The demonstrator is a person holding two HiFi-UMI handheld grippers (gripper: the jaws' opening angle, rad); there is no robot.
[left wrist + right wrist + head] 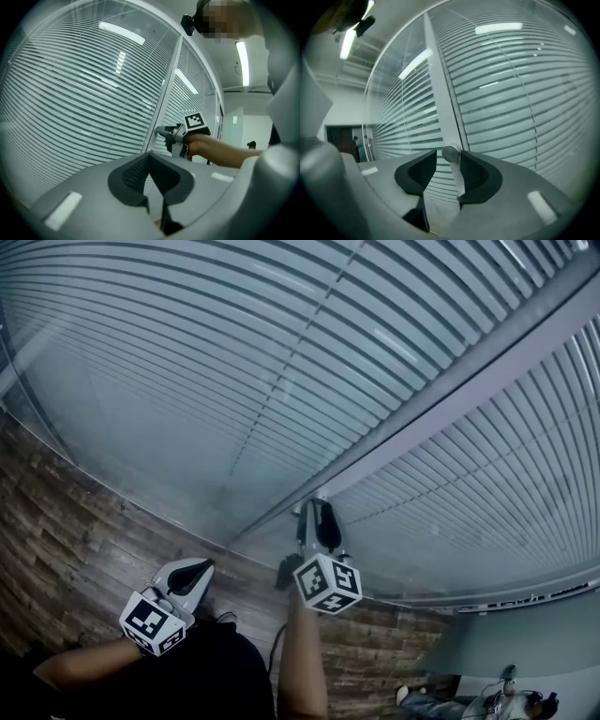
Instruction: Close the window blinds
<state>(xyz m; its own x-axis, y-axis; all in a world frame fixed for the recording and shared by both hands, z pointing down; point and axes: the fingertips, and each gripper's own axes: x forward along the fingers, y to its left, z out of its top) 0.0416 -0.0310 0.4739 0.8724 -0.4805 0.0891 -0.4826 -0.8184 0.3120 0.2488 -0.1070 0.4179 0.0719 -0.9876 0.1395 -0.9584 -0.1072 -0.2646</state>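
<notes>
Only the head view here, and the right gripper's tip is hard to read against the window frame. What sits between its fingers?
Observer: A small round silver metal knob on the grey window frame post sits between the right gripper's fingers.
Operator: Clamped on it?
Observer: No, the fingers stand apart, with a gap beside the knob.
Operator: And the left gripper?
Observer: The left gripper has its fingers together, holding nothing.

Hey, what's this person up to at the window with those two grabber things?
A person holds two grippers at the window blinds. The right gripper has its jaws open around a small round knob on the frame post, not clamping it. The left gripper is held back, shut and empty. Gaps show between the slats.
</notes>
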